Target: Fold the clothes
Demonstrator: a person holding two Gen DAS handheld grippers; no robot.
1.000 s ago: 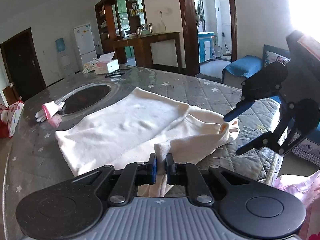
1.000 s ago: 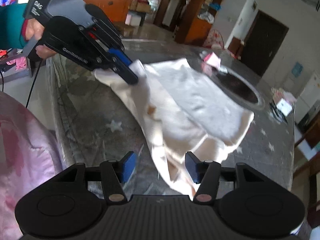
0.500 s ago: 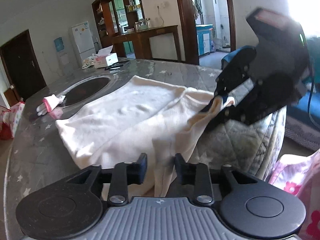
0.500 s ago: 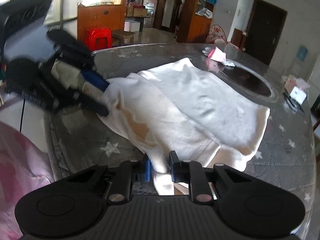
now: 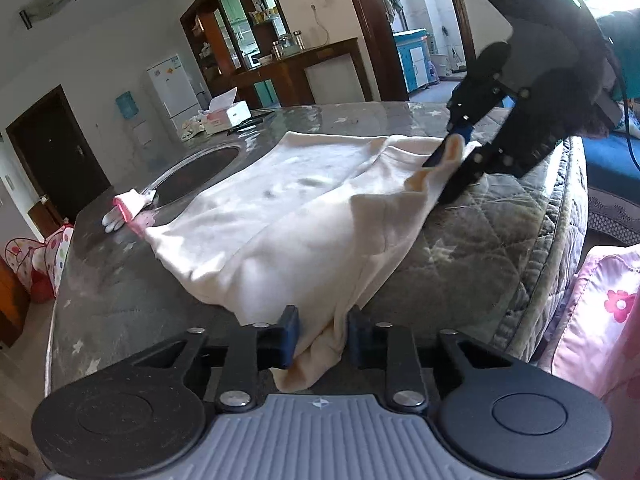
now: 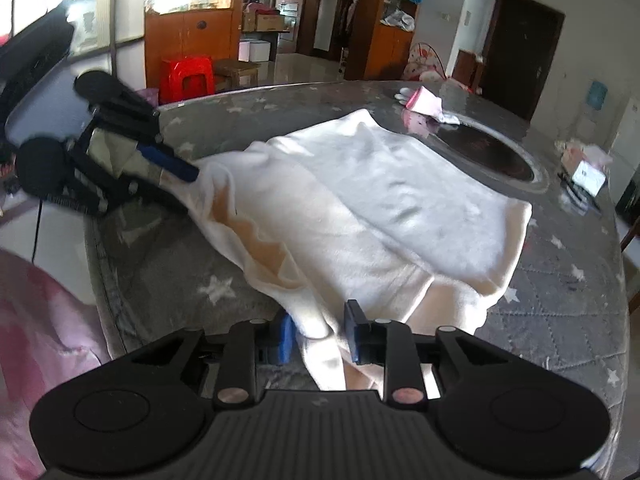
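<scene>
A cream garment (image 5: 312, 208) lies spread on the star-patterned quilted table cover (image 5: 460, 264). Its near edge is stretched between my two grippers. In the left wrist view my left gripper (image 5: 322, 332) is shut on a hanging bunch of this edge at the table's rim. Farther right my right gripper (image 5: 452, 164) pinches the other end, lifted off the cover. The right wrist view shows the right gripper (image 6: 320, 334) shut on the garment (image 6: 400, 184), while the left gripper (image 6: 188, 184) holds a raised corner at the left.
A dark round inset (image 5: 196, 172) sits in the table behind the garment, with pink-and-white gloves (image 5: 128, 208) beside it and a tissue box (image 5: 228, 114) farther back. Pink fabric (image 5: 600, 312) lies off the table's right edge. A red stool (image 6: 188, 76) stands beyond.
My left gripper let go of the folded bunch, widened, and has closed again on the hanging edge. The right gripper went from open to shut on the garment's other end.
</scene>
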